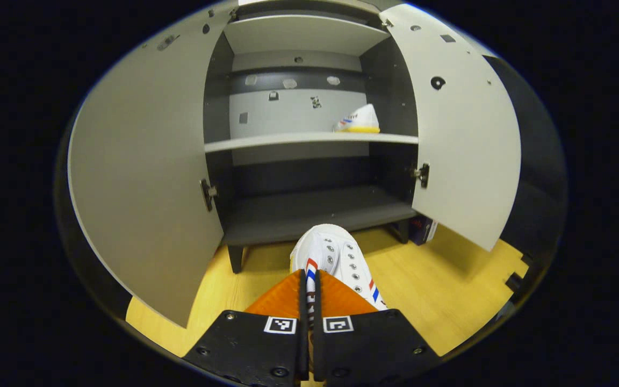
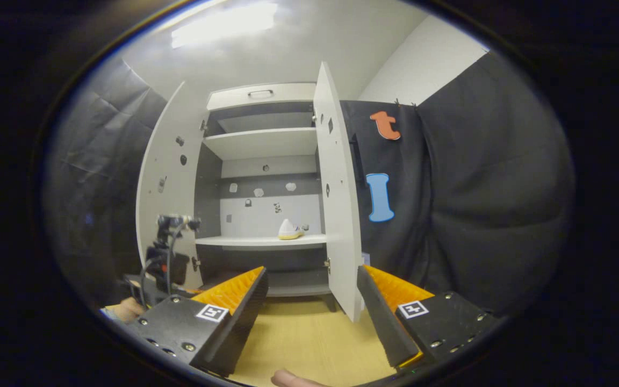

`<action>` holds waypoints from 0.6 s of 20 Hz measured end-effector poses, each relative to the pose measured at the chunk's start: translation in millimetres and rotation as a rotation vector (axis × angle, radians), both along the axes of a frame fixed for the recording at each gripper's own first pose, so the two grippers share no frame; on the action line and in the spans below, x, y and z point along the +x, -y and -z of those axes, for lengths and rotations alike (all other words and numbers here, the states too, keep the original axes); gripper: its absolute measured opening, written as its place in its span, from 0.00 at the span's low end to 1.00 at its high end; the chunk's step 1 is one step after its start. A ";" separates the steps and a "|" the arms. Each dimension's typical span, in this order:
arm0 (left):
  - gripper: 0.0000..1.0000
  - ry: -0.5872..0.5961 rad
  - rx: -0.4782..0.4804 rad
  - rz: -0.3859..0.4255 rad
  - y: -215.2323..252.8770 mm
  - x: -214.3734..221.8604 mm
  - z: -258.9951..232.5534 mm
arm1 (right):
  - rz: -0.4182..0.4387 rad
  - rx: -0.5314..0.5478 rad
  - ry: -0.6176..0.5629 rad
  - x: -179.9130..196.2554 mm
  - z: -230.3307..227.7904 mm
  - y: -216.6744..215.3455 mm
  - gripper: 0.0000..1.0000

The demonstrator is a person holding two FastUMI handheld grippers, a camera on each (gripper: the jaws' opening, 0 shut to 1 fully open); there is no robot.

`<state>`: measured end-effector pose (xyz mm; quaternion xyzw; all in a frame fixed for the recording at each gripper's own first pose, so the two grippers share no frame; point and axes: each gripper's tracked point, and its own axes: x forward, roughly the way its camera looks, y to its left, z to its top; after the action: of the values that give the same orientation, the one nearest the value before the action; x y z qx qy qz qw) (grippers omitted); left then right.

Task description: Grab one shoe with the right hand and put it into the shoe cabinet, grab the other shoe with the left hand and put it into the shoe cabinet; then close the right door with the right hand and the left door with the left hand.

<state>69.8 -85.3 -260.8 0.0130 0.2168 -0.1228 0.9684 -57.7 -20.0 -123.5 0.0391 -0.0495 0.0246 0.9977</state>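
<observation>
In the left gripper view my left gripper is shut on a white sneaker with red and blue stripes, gripped at its heel edge, toe pointing at the shoe cabinet. The other white sneaker rests on the middle shelf at the right. Both doors stand open: the left door and the right door. In the right gripper view my right gripper is open and holds nothing, back from the cabinet. The shelved sneaker shows there, and the left gripper is low on the left.
The cabinet stands on short legs over a light wooden floor. A small dark box sits on the floor under the right door. The bottom shelf is dark and bare. Black cloth walls flank the cabinet.
</observation>
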 end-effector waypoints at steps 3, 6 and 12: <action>0.03 0.100 -0.041 0.018 5.6 13.1 -65.6 | 0.004 0.006 0.005 -0.8 -2.2 1.8 0.99; 0.02 0.172 -0.040 0.003 4.0 31.0 -113.5 | 0.003 0.012 0.011 -2.7 -4.3 3.5 0.99; 0.01 0.240 -0.096 0.033 19.5 79.9 -186.9 | -0.003 0.029 0.025 -6.8 -9.4 6.1 0.99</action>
<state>149.7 -104.8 -73.9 -0.0151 0.0930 -0.1466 0.9847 -64.5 -26.1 -114.2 0.0532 -0.0622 0.0261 0.9963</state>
